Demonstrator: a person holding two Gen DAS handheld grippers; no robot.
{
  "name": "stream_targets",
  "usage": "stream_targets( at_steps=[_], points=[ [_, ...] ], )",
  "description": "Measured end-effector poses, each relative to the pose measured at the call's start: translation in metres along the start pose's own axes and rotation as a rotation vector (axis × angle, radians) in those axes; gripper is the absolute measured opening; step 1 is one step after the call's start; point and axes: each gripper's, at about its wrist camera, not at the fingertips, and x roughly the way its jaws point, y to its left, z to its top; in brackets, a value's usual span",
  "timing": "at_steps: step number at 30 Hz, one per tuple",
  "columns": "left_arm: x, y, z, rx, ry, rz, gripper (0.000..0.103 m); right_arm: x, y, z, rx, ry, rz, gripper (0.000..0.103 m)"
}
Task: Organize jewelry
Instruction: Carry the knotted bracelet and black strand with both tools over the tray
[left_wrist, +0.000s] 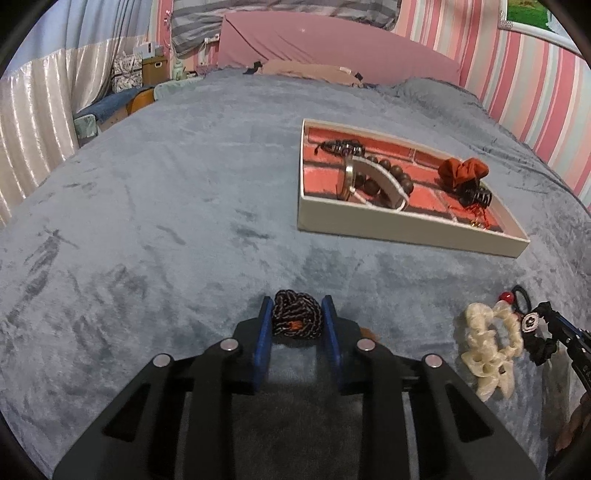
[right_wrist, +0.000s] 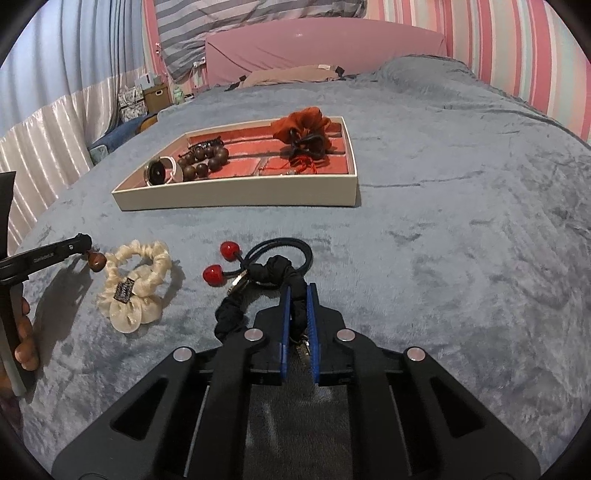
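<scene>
My left gripper (left_wrist: 297, 317) has its fingers pinching a dark braided bracelet (left_wrist: 296, 315) on the bed (left_wrist: 166, 221). Right of it a cream scrunchie (right_wrist: 135, 284) lies unsorted. My right gripper (right_wrist: 298, 314) pinches a black scrunchie (right_wrist: 273, 280) beside a cherry-bead hair tie (right_wrist: 236, 260). The far tray (right_wrist: 236, 194) already holds beads, a watch and an orange scrunchie; nothing blocks the way.

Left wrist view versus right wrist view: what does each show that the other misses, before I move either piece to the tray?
Only the left wrist view shows the left gripper shut on the dark braided bracelet.

Only the right wrist view shows the right gripper shut on the black scrunchie, and the two red beads clearly.

Both show the white tray holding the wooden bead bracelet and orange scrunchie, plus the cream scrunchie on the blanket.
</scene>
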Motion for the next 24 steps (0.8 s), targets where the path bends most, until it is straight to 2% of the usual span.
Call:
stream_targets(
  at_steps=[12,17,24],
  points=[
    [-0.036,-0.018,0.033,0.051,-0.102,-0.013,0.027,-0.01,-0.002,0.04,0.01,-0.076,0.007,0.009],
    [-0.033,-0.03,0.057,0.067,-0.117,-0.014,0.027,-0.008,0.0,0.075,-0.001,-0.114,0.017,0.009],
    [-0.007,-0.053,0.095,0.083,-0.106,-0.027,0.027,0.019,0.002,0.125,-0.005,-0.127,0.013,0.009]
  ],
)
